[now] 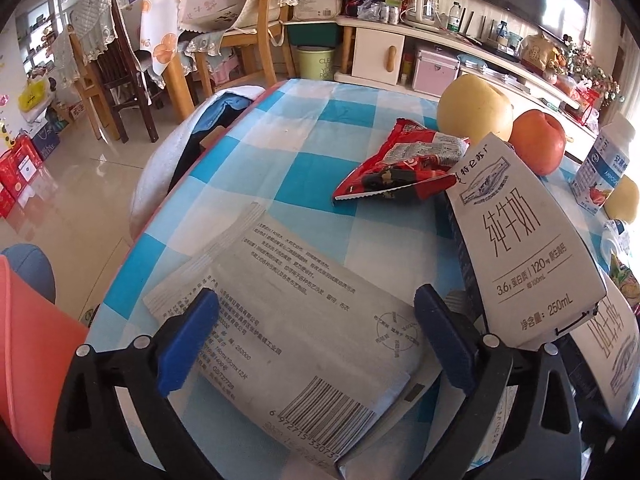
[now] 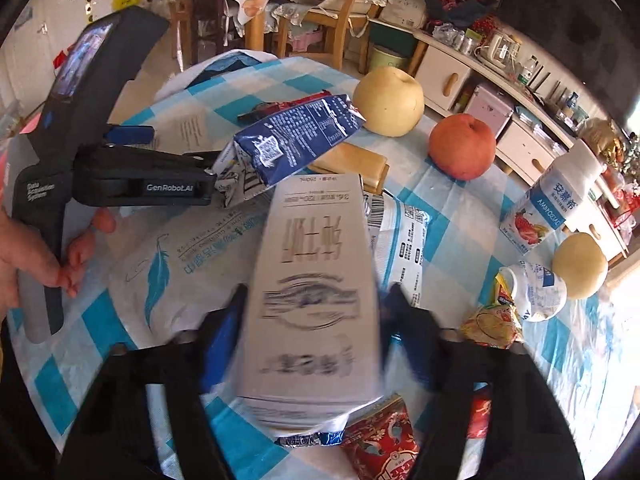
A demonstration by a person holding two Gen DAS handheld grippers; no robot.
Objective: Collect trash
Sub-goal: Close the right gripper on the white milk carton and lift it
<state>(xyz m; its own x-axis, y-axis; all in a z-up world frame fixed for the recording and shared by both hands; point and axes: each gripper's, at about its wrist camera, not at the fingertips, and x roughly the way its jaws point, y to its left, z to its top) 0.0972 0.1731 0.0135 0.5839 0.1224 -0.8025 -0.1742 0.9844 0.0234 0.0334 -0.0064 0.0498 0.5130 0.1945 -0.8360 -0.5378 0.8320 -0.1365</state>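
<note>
My right gripper (image 2: 316,312) is shut on a white milk carton (image 2: 316,280), which lies lengthwise between its blurred blue fingers (image 2: 224,336) above the checked tablecloth (image 2: 460,224). My left gripper (image 1: 316,338) stands open over a flat grey wipes packet (image 1: 288,320) with a barcode, and its pads do not press on it. A second milk carton (image 1: 520,240) leans just right of the left gripper; its blue side (image 2: 296,140) faces the right wrist view. A red snack wrapper (image 1: 400,164) lies beyond the packet.
A pear (image 1: 474,108), a red apple (image 1: 538,142) and a yoghurt bottle (image 1: 608,164) stand at the far right. A feather-printed pack (image 2: 168,264), a yellow wrapper (image 2: 492,324), a tipped small bottle (image 2: 536,292) and another red wrapper (image 2: 380,440) lie around. A hand (image 2: 40,256) holds the left handle.
</note>
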